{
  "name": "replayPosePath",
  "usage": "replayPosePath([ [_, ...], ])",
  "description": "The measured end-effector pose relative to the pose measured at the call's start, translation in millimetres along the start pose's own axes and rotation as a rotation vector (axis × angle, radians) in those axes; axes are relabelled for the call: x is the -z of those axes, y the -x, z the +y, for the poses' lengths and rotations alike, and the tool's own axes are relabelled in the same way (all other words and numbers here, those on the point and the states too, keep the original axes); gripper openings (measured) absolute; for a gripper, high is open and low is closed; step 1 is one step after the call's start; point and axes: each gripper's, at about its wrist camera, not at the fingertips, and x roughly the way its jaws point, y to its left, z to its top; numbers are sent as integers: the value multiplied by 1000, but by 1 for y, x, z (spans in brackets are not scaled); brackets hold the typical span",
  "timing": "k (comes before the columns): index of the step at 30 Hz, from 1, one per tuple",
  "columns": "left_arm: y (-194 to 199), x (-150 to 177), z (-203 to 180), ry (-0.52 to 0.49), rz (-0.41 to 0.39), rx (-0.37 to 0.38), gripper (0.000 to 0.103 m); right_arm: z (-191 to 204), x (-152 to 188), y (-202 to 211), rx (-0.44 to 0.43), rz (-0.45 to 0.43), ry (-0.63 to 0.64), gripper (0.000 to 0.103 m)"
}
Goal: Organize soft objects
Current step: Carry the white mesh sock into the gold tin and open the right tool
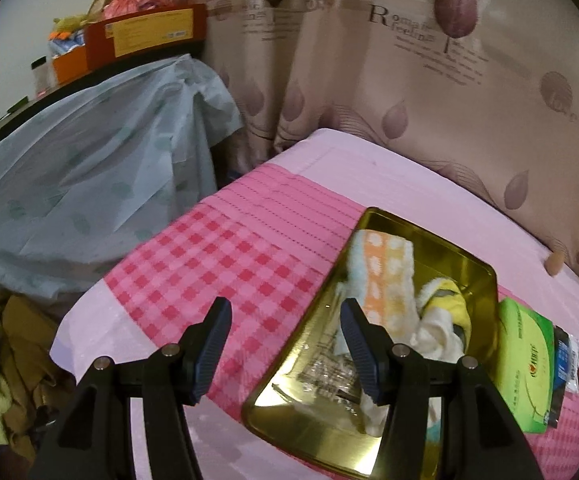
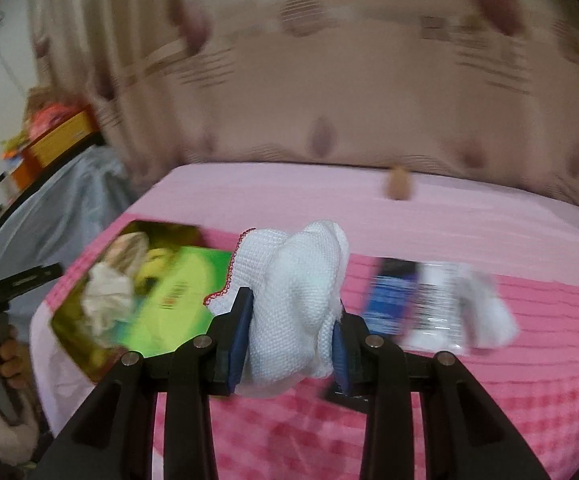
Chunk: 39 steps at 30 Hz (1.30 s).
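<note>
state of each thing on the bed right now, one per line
gold tray: lying flat, holds cloths
orange dotted towel: crumpled in the tray
yellow cloth: bunched in the tray
white mesh cloth: gripped, bunched
right claw: shut on the cloth
left claw: open, empty
green pack: lying beside the tray

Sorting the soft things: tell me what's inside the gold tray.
In the gold tray: a striped towel, a yellow cloth and a white cloth. What lies under them is hidden.

The left tool (image 1: 285, 354) hangs with jaws apart and empty over the near-left edge of the gold tray (image 1: 473, 258) (on a pink checked bed (image 1: 225, 248)); inside the tray lie a striped towel (image 1: 381, 268) and yellow cloth (image 1: 447, 304), a green packet (image 1: 525, 364) just right of it.
</note>
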Motion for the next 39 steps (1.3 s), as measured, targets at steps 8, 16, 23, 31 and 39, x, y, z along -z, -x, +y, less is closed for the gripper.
replayPosePath([
  [8,-1,-5,14,49,-2,-34,58,87,-18,-48,-116,56,106,33],
  [16,-5,-9,32,131,14,-31,58,140,-29,-95,-141,123,178,33],
  [23,-6,-10,32,138,14,-30,58,153,-28,-127,-126,168,177,33],
  [31,-9,-11,32,142,26,-20,58,160,-20,-142,-115,206,199,42],
  [39,-10,-11,27,125,25,-13,58,161,-26,-116,-83,131,237,74],
])
